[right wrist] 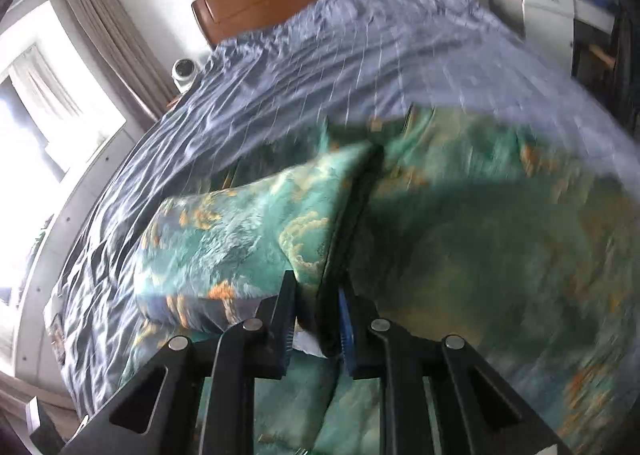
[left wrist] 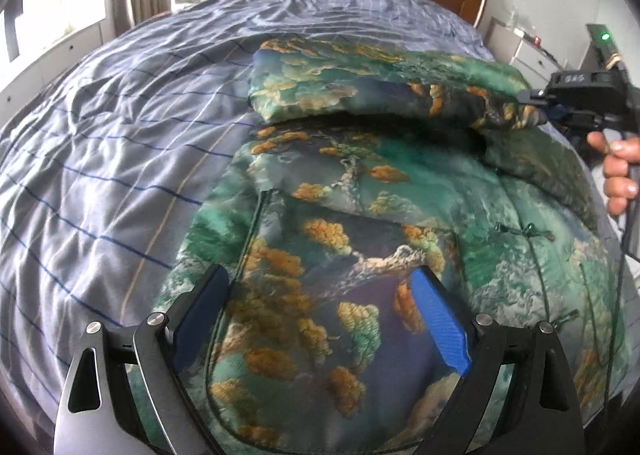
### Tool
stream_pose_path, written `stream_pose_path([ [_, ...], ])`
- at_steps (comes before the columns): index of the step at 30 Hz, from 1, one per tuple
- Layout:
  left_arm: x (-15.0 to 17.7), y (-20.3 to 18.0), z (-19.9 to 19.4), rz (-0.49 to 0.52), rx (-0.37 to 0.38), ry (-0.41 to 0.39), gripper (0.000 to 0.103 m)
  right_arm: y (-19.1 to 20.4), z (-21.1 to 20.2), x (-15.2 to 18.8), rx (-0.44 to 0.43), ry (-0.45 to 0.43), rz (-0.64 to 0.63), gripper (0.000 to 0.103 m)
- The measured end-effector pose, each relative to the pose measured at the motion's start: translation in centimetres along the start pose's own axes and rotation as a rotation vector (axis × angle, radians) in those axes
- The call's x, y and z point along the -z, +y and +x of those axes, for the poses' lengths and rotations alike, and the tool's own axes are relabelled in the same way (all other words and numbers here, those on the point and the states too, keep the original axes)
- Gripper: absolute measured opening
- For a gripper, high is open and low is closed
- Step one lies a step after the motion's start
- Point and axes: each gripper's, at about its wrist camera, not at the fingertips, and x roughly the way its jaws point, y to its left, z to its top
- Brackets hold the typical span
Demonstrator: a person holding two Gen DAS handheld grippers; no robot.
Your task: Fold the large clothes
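Folding the sleeve [left wrist: 360,83] across the body of the jacket [left wrist: 380,255] is the step in hand, as far as I can judge. The right hand-held gripper [right wrist: 316,319] has its jaws drawn narrow and pinched on the sleeve's end, the cloth sandwiched between the blue pads [right wrist: 346,329]; in the left wrist view the same right hand-held gripper [left wrist: 538,111] comes in from the right edge and lifts that sleeve clear of the jacket, with a dark shadow beneath it.

To do it well, I would carry the sleeve level and taut over the chest, lay it flat from the shoulder outward so no air pocket stays under it, and let go only when the cuff rests on the fabric. The left hand-held gripper [left wrist: 320,295] hangs over the lower jacket with its jaws spread wide and nothing between them; it could press the body down to stop the padded cloth from sliding.

The jacket lies spread on the bed [left wrist: 120,135], over a wrinkled blue-grey striped sheet. It is puffy and smooth, printed in green and teal with orange tree-like clusters, and dark seam lines and small zipper pulls show on its front.
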Motion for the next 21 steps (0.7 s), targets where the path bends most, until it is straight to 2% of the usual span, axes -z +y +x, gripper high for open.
stream_pose_path([
  [3,-0.4,0.2,0.3,-0.01,0.007,0.018,0.093,-1.2,2.8,-0.4,0.052,0.073,-0.021,0.021],
  [6,-1.4,1.0,0.3,-0.017,0.027,0.044,0.093,-2.3,6.3,1.1,0.103,0.169,-0.029,0.037],
  [10,-5.5,1.9,-0.3,0.003,0.051,0.002,0.093,-2.1,4.3,1.6,0.135,0.1,-0.06,0.055],
  [14,-11.3,0.0,1.7,0.11,0.079,-0.047,0.093,0.0,0.3,0.0,0.197,-0.06,-0.204,0.055],
  [16,-13.7,-1.2,3.8,0.151,0.028,-0.072,0.093,1.4,0.0,-1.0,0.151,-0.096,-0.283,0.055],
  [18,-15.4,-2.1,6.3,0.167,-0.005,-0.076,0.087,2.7,0.6,-1.8,0.08,-0.093,-0.321,0.055],
  [19,-15.9,-2.5,7.6,0.168,-0.009,-0.066,0.086,3.4,1.8,-1.9,0.045,-0.075,-0.347,0.055],
  [21,-16.3,-3.1,10.5,0.175,-0.003,-0.01,0.085,4.1,4.0,-1.6,0.042,-0.055,-0.383,0.055],
])
